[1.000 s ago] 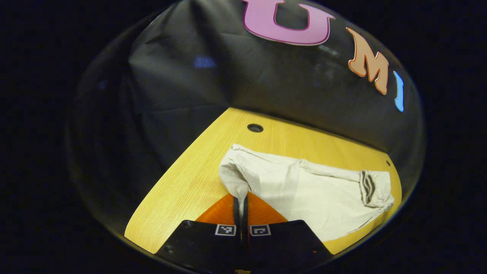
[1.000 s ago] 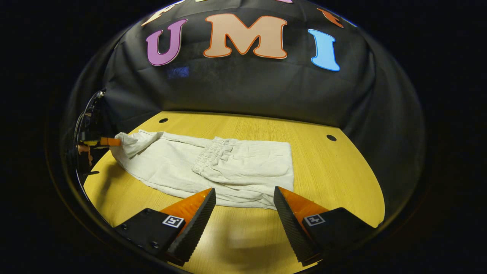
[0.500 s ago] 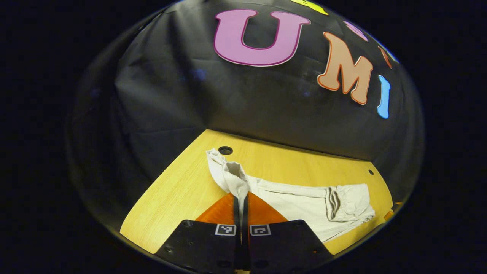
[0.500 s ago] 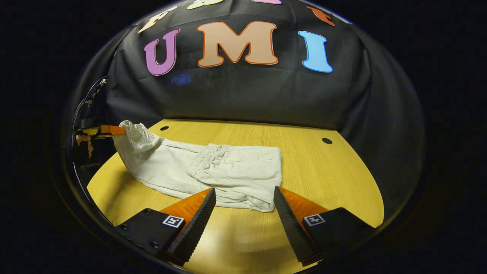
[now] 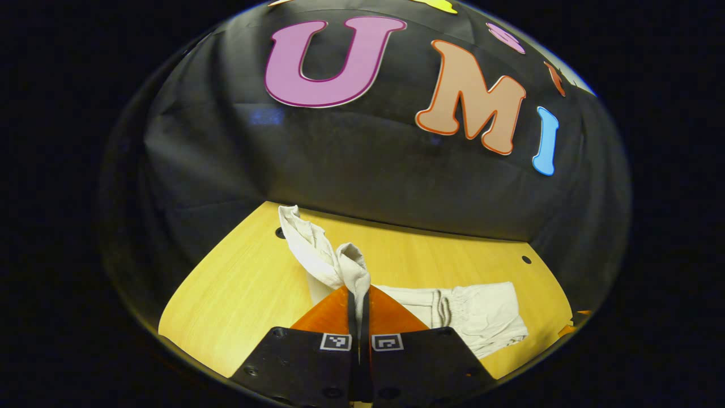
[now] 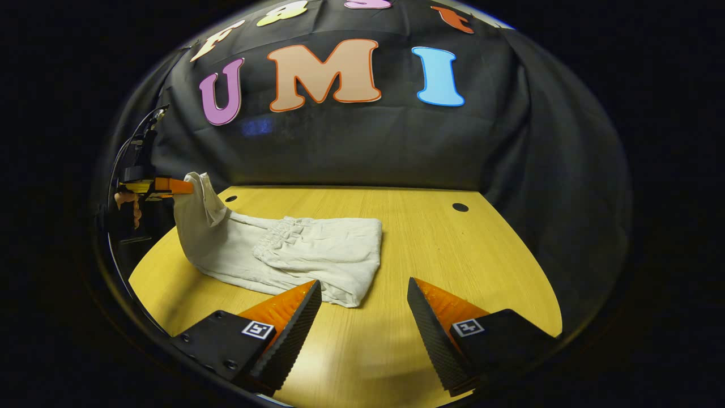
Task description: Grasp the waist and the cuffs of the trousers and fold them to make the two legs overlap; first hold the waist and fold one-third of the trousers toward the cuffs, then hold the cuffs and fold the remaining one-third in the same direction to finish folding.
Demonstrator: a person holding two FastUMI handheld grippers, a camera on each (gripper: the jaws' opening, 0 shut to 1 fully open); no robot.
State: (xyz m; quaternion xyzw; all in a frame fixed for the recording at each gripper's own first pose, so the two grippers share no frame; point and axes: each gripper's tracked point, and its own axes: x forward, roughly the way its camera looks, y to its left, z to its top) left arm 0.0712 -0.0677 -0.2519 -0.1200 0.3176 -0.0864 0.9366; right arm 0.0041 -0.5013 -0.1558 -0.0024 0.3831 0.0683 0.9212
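Observation:
The pale trousers (image 6: 317, 258) lie on the wooden table (image 6: 464, 260), with the elastic waist (image 6: 277, 238) folded over onto the legs. In the left gripper view my left gripper (image 5: 358, 297) is shut on the cuff end (image 5: 317, 249), which stands up off the table above the folded part (image 5: 481, 314). The right gripper view has that left gripper (image 6: 184, 186) at the far left, holding the cuffs raised. My right gripper (image 6: 362, 294) is open with nothing between its fingers, just in front of the trousers' near edge.
The black cloth wall rises right behind the table. Small round holes (image 6: 460, 207) (image 6: 230, 199) sit near the table's far edge. A hand (image 6: 127, 198) holds the left gripper at the left rim. Bare wood stretches to the right of the trousers.
The left gripper has lifted the cuffs higher and carried them toward the waist. The trousers have bunched shorter. The right gripper stayed open and drew back slightly.

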